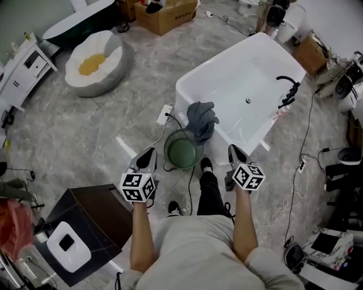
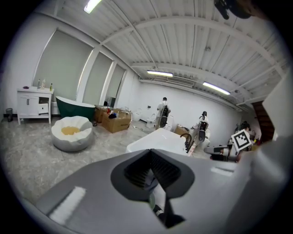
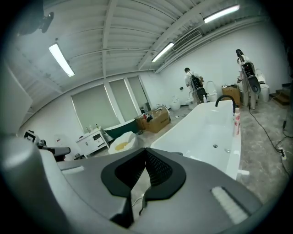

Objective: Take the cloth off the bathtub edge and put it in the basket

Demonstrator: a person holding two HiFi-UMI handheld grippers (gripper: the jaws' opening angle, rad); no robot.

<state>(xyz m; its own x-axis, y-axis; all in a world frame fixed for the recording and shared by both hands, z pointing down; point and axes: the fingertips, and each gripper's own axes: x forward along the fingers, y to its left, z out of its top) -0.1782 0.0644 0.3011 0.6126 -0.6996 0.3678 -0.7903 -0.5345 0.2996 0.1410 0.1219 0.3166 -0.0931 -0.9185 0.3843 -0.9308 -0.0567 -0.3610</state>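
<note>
A grey-blue cloth hangs crumpled over the near end of the white bathtub. Right below it on the floor stands a round green basket. My left gripper is shut and empty, just left of the basket. My right gripper is shut and empty too, right of the basket and close to the tub's near corner. In the left gripper view the tub lies ahead beyond the shut jaws. In the right gripper view the tub stretches away on the right. The cloth is hidden in both gripper views.
A black faucet stands on the tub's right rim. A power strip and cables lie on the floor by the basket. A dark cabinet sits at my lower left. A white beanbag and cardboard boxes are farther off.
</note>
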